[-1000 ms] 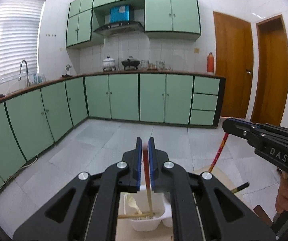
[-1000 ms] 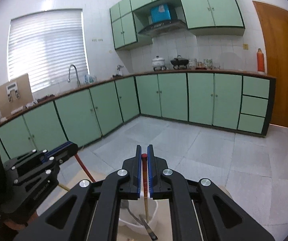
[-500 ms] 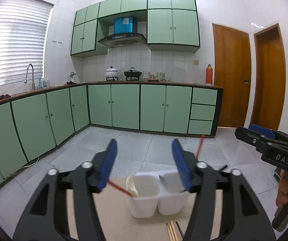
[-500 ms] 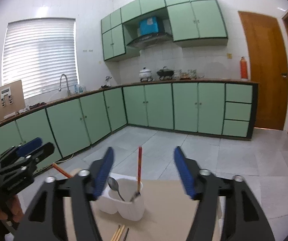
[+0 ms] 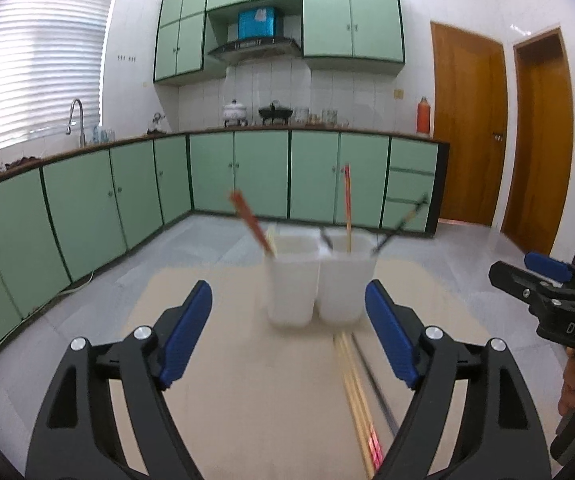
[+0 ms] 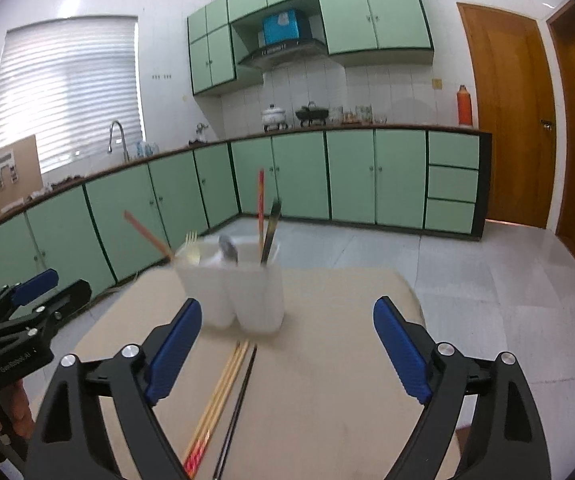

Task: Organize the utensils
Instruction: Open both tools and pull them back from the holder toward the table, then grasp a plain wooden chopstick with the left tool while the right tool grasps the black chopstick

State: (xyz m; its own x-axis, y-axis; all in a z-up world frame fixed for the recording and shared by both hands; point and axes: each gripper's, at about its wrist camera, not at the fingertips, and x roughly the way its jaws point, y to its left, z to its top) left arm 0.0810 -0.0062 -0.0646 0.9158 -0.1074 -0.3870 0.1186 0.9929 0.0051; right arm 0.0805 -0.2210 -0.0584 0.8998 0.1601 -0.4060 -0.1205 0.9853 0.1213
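A white two-compartment utensil holder (image 5: 321,280) stands on the beige table (image 5: 247,380); it also shows in the right wrist view (image 6: 243,288). It holds red chopsticks (image 5: 251,222) (image 6: 261,204), a dark chopstick (image 6: 271,228), a fork (image 6: 192,246) and a spoon (image 6: 229,248). Wooden chopsticks (image 6: 219,396) and a black chopstick (image 6: 239,400) lie on the table in front of the holder. My left gripper (image 5: 287,338) is open and empty, short of the holder. My right gripper (image 6: 285,354) is open and empty above the loose chopsticks.
Green cabinets (image 5: 247,176) line the far walls with a sink tap (image 5: 75,120) at left. Wooden doors (image 5: 467,152) stand at right. The table's far edge (image 6: 327,270) lies just behind the holder. The other gripper shows in each view (image 5: 551,300) (image 6: 19,320).
Both grippers were shut on red chopsticks over the holder, then opened and let them drop in. Both have since drawn back and lower, so the holder now stands farther ahead.
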